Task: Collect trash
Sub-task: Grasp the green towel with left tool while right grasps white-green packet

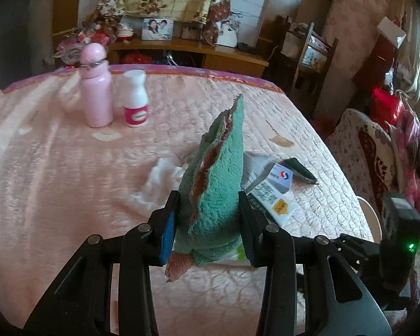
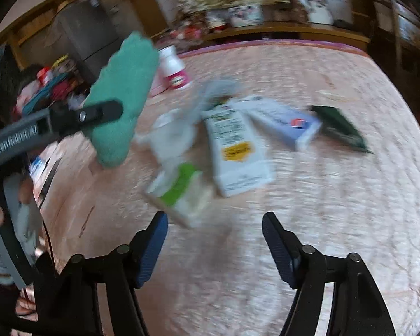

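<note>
My left gripper [image 1: 207, 198] is shut on a fluffy green cloth [image 1: 218, 168] with a rust-brown edge, which stands up between the pads. In the right wrist view the same cloth [image 2: 120, 95] hangs at the left, above the bed. My right gripper [image 2: 215, 224] is open, low over the quilt, with nothing between its fingers. Just ahead of it lie a green-and-white box [image 2: 182, 193], a white box with a yellow label [image 2: 238, 151], a blue-and-white box [image 2: 285, 123], a dark green packet [image 2: 338, 128] and crumpled white tissue [image 2: 170, 134].
All of this sits on a bed with a pink quilt [image 1: 56, 182]. A pink bottle [image 1: 95, 89] and a white bottle with a pink label [image 1: 136, 100] stand upright at the far side. A wooden shelf [image 1: 210, 53] lies beyond, with cluttered furniture off the right edge.
</note>
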`<act>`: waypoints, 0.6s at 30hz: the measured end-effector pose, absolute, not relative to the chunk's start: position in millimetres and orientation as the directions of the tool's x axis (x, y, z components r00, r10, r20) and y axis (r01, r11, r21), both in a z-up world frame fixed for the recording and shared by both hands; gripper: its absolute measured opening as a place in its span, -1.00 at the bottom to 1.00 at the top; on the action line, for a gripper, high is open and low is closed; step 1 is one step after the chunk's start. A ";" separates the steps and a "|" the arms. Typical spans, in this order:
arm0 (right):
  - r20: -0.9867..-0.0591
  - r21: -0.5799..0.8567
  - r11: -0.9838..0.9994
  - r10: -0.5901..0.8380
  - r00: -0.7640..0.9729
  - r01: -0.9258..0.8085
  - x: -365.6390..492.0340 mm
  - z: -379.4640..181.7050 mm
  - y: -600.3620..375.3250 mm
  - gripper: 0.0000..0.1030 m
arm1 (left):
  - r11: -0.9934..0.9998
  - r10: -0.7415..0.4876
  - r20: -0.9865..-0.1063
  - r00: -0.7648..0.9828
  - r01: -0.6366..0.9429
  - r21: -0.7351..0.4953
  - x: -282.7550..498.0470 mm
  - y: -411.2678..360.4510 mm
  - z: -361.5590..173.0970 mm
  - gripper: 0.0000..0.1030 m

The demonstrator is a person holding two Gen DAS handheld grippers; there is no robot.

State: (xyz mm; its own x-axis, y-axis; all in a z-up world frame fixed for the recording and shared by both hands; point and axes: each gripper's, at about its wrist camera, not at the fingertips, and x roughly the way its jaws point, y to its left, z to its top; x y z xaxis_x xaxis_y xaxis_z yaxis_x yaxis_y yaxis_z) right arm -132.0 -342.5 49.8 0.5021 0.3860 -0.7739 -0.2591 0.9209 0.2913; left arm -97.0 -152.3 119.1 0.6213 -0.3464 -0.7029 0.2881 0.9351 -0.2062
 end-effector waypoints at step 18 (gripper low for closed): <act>-0.845 0.153 0.831 0.391 0.365 -0.535 -77.0 28.5 -272.8 0.27 | 0.926 -0.375 -0.748 0.547 0.189 -0.325 -110.9 -87.1 89.1 -0.27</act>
